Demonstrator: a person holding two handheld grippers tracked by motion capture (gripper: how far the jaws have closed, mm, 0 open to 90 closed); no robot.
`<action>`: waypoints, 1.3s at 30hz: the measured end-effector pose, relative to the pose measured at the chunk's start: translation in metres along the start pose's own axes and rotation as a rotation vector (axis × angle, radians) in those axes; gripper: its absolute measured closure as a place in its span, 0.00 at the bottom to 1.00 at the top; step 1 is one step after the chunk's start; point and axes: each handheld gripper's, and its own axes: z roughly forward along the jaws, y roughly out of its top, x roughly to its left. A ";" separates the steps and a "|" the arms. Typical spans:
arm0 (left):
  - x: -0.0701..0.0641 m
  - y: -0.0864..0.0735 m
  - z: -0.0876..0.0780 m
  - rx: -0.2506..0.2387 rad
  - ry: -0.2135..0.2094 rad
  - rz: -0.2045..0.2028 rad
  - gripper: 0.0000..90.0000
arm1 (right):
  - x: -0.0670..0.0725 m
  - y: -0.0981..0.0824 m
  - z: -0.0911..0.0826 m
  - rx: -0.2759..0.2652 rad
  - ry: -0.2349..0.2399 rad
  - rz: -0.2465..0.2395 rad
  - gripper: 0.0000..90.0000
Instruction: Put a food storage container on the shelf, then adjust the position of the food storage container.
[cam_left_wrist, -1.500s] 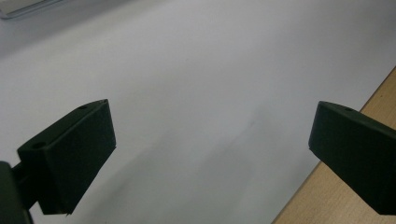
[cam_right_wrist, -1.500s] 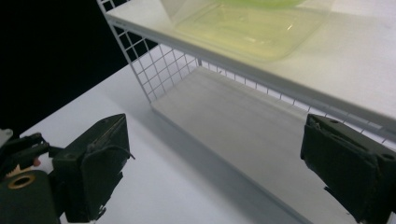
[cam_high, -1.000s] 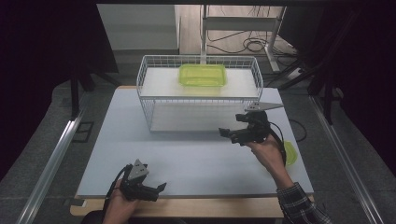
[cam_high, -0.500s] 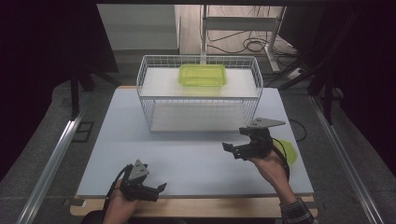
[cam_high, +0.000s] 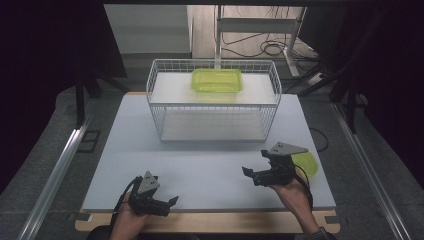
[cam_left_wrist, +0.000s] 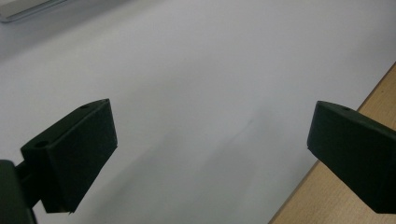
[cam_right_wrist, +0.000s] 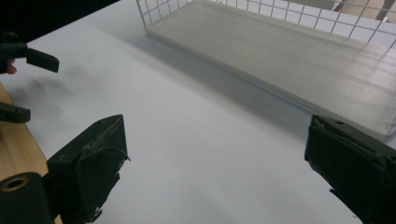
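A yellow-green container (cam_high: 217, 80) sits on the upper shelf of a white wire rack (cam_high: 212, 107) at the back of the white table (cam_high: 210, 160). A yellow-green lid (cam_high: 307, 164) lies flat at the table's right edge, partly behind my right hand. My right gripper (cam_high: 251, 176) hovers just left of that lid, open and holding nothing (cam_right_wrist: 217, 140). My left gripper (cam_high: 169, 206) rests at the front left near the wooden edge, open with nothing between its jaws (cam_left_wrist: 210, 126).
The rack's lower shelf (cam_right_wrist: 289, 51) is a bare pale board, seen ahead of my right gripper. The wooden table edge (cam_high: 225, 222) runs along the front. Cables (cam_high: 270, 47) and a stand's legs lie on the floor behind the table.
My right gripper has drawn back from near the rack toward the table's front right, close to the lid. The left gripper has stayed put.
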 end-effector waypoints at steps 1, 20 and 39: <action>0.000 0.000 0.000 0.000 0.000 -0.001 0.02 | 0.000 0.000 0.000 0.000 0.000 0.000 0.06; -0.003 -0.001 0.002 0.012 0.002 0.040 0.02 | 0.006 -0.046 0.009 0.100 -0.043 -0.008 0.02; -0.003 -0.001 0.003 0.015 0.004 0.039 0.02 | -0.038 -0.038 -0.024 0.086 -0.139 0.108 0.63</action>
